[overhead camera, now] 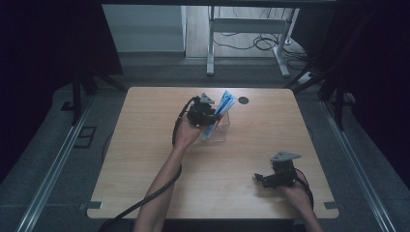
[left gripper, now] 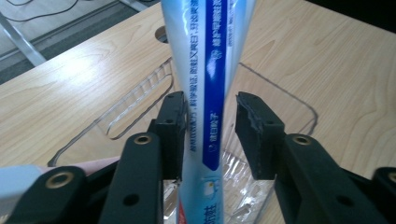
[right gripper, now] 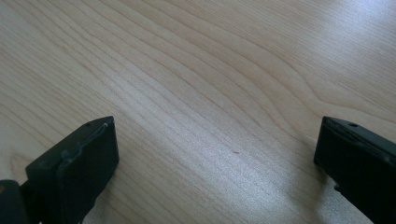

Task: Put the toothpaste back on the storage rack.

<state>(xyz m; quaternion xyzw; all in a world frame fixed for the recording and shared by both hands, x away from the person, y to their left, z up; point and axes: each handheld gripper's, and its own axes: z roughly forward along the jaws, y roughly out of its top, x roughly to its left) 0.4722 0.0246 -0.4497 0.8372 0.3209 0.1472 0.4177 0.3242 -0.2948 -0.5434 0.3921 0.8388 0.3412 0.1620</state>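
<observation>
A blue-and-white toothpaste tube [left gripper: 205, 93] stands upright in a clear plastic bin [left gripper: 135, 107] on the wooden table. My left gripper [left gripper: 208, 121] is around the tube. Its left pad lies against the tube, while a narrow gap separates the right pad from it, so the jaws stand open. In the high view the tube [overhead camera: 223, 107] leans out of the bin [overhead camera: 220, 131] at the table's far middle, with the left gripper [overhead camera: 209, 116] at its left side. My right gripper [overhead camera: 261, 179] rests low near the front right, its jaws [right gripper: 217, 144] wide open over bare wood.
A dark round cable hole [overhead camera: 243, 100] sits in the table [overhead camera: 145, 145] just behind the bin. The left gripper's cable [overhead camera: 145, 198] trails back along the forearm to the front edge. White desk legs [overhead camera: 211, 43] stand on the floor beyond the table.
</observation>
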